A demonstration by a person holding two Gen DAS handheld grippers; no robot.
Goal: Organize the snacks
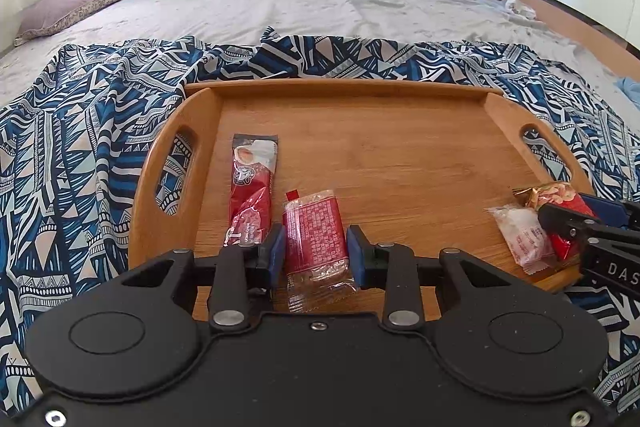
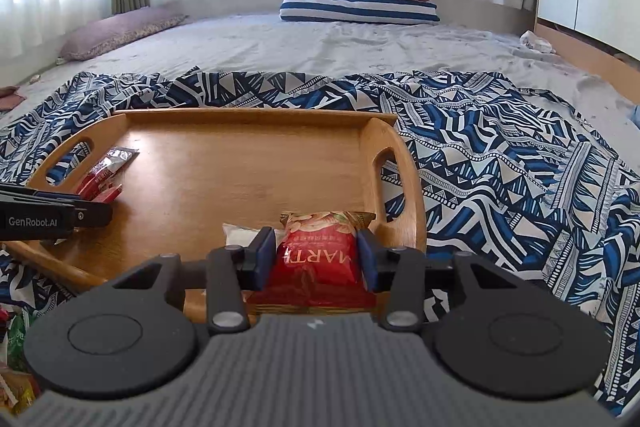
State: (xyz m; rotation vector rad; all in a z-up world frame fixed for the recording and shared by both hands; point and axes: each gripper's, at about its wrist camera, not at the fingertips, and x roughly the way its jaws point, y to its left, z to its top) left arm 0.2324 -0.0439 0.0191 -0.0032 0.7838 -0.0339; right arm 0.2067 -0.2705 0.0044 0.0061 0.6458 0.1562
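Four snacks are seen on the wooden tray [image 1: 400, 155]. A red biscuit pack [image 1: 316, 235] is bracketed by the parted left gripper [image 1: 316, 251]; a red peanut bag [image 2: 316, 255] is clamped by the right gripper [image 2: 316, 255] at the near right.

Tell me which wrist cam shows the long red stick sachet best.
Left wrist. The long red stick sachet lies in full view on the wooden tray, just left of the left gripper, print visible. The right wrist view shows only its far end, small at the frame's left, partly behind that gripper.
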